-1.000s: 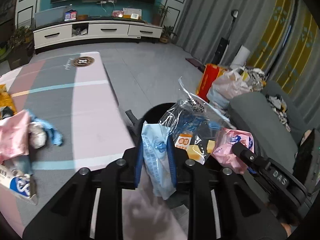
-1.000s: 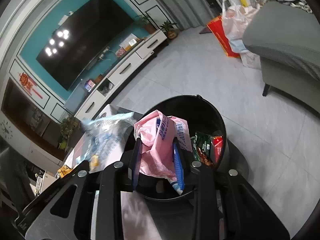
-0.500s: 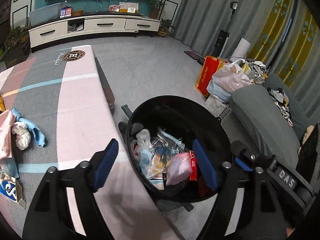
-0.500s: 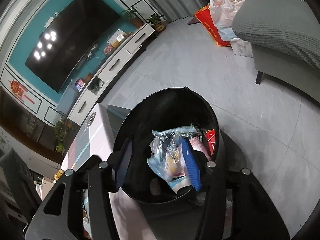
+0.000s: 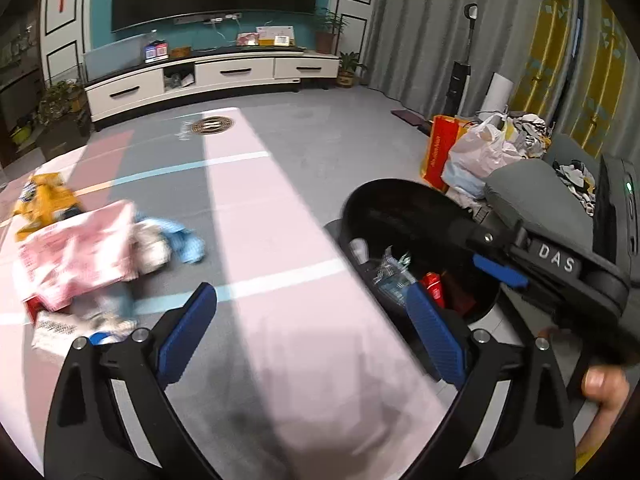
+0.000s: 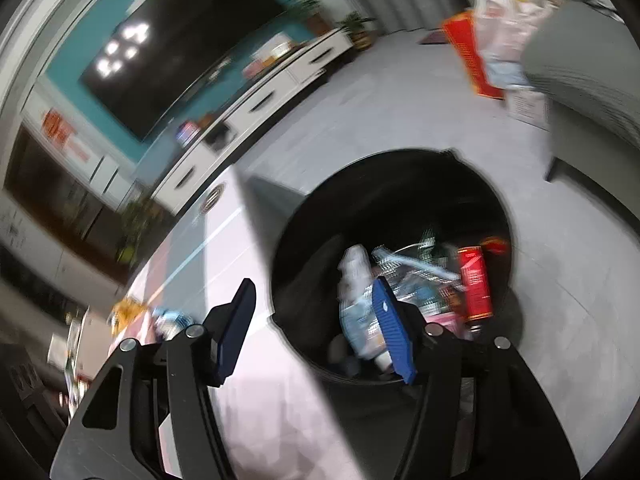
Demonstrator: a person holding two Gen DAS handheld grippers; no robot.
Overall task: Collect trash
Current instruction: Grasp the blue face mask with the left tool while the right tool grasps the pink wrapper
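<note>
A black round trash bin [image 5: 384,200] [image 6: 496,216] stands beside the table's right edge, holding clear wrappers [image 6: 412,276], a white-blue packet [image 6: 356,312] and a red packet [image 6: 474,280]. My left gripper [image 5: 312,312] is open and empty above the table edge, left of the bin. My right gripper [image 6: 316,312] is open and empty over the bin's near rim; it also shows in the left wrist view [image 5: 496,270]. More trash lies on the table at the left: a pink bag [image 5: 76,256], a blue cloth [image 5: 184,240], a yellow packet [image 5: 44,200] and a white box [image 5: 56,328].
The table [image 5: 256,208] has a grey and pink striped cover. A grey sofa [image 5: 536,196] and a red bag [image 5: 438,152] with plastic bags stand right of the bin. A TV cabinet [image 5: 212,76] lines the far wall.
One second ago both grippers held wrappers over the bin. Both opened and the wrappers dropped into the bin. Both grippers have since swung left toward the table.
</note>
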